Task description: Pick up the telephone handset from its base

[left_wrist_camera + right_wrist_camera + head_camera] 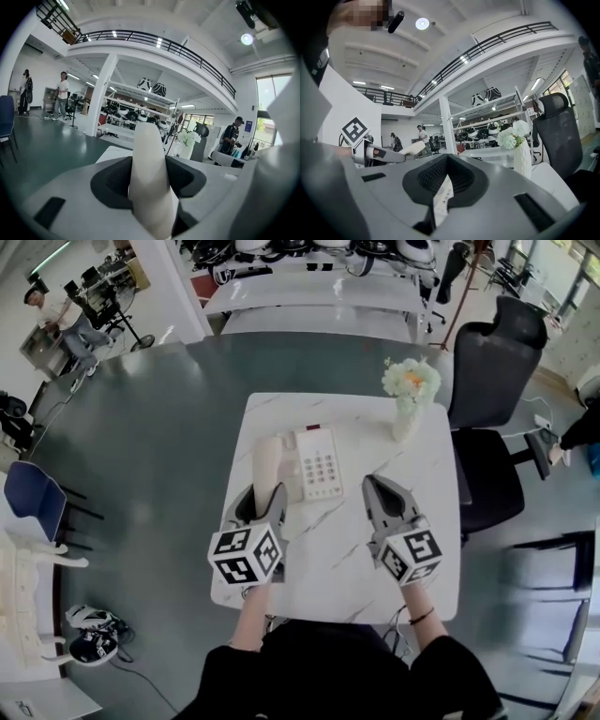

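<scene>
Lifting the telephone handset point(267, 463) clear of its base point(319, 463) is judged to be the step in hand. It is best done by a straight, steady rise. The grip is to be held firm and the handset kept from swinging. Any cord (none can be made out) is to be given slack, so that the base is not dragged across the table point(422, 559). A tilt of the wrist is best avoided: the handset is clamped near one end only, and most of its length stands out beyond the jaws, where it could lever itself loose.

The left gripper point(262, 497) is closed on the handset. In the left gripper view the cream body is seen pinched between the two dark pads point(110, 183), and it rises up and away from them. In the head view its far end is seen over the left side of the base, beside the keypad. In the right gripper view it appears raised above the table, though whether it is fully free of the cradle cannot be told. The right gripper point(386, 495) is held to the right of the base, its jaws a little apart with nothing gripped.
</scene>
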Action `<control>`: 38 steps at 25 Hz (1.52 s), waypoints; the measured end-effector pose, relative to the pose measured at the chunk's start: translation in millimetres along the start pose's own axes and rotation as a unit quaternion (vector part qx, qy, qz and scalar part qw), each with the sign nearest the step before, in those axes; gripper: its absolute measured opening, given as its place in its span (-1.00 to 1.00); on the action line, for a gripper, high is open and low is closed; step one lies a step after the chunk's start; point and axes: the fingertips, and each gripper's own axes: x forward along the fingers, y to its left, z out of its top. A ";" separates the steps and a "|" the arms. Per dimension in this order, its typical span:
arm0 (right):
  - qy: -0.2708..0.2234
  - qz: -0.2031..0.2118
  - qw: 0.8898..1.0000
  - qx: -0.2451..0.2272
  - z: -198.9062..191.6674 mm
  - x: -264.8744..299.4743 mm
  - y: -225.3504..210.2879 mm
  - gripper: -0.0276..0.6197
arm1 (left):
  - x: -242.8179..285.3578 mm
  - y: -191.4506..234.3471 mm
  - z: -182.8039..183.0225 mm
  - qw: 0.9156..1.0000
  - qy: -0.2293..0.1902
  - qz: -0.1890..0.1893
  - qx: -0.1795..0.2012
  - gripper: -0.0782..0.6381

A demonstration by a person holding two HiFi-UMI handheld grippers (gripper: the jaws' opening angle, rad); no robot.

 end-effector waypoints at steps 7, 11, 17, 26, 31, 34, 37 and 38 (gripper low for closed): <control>-0.027 -0.002 1.000 -0.002 26.4 -16.4 7.3 -0.94 | -35.0 -5.4 15.2 0.999 -0.025 -0.023 0.006 -0.20; -0.042 -0.002 0.999 -0.007 40.9 -23.4 8.6 -0.94 | -49.0 -5.6 22.5 0.999 -0.042 -0.033 0.004 -0.20; -0.062 0.000 0.998 -0.015 61.1 -31.3 12.7 -0.94 | -69.6 -1.0 32.9 0.997 -0.063 -0.038 -0.001 -0.20; -0.079 0.001 0.997 -0.026 80.8 -45.3 11.4 -0.94 | -92.5 -2.9 40.2 0.994 -0.092 -0.057 -0.002 -0.20; -0.088 -0.003 0.996 -0.027 89.0 -48.3 10.6 -0.94 | -103.1 0.3 48.0 0.992 -0.110 -0.058 0.002 -0.20; -0.092 -0.005 0.995 -0.027 93.2 -51.0 11.8 -0.94 | -108.7 2.2 49.7 0.992 -0.115 -0.056 0.003 -0.20; -0.092 -0.005 0.995 -0.021 92.4 -52.0 9.7 -0.94 | -110.1 3.1 48.7 0.992 -0.116 -0.055 0.005 -0.20; -0.092 -0.006 0.996 -0.018 92.1 -52.2 8.9 -0.94 | -110.3 3.5 48.4 0.992 -0.115 -0.054 0.006 -0.20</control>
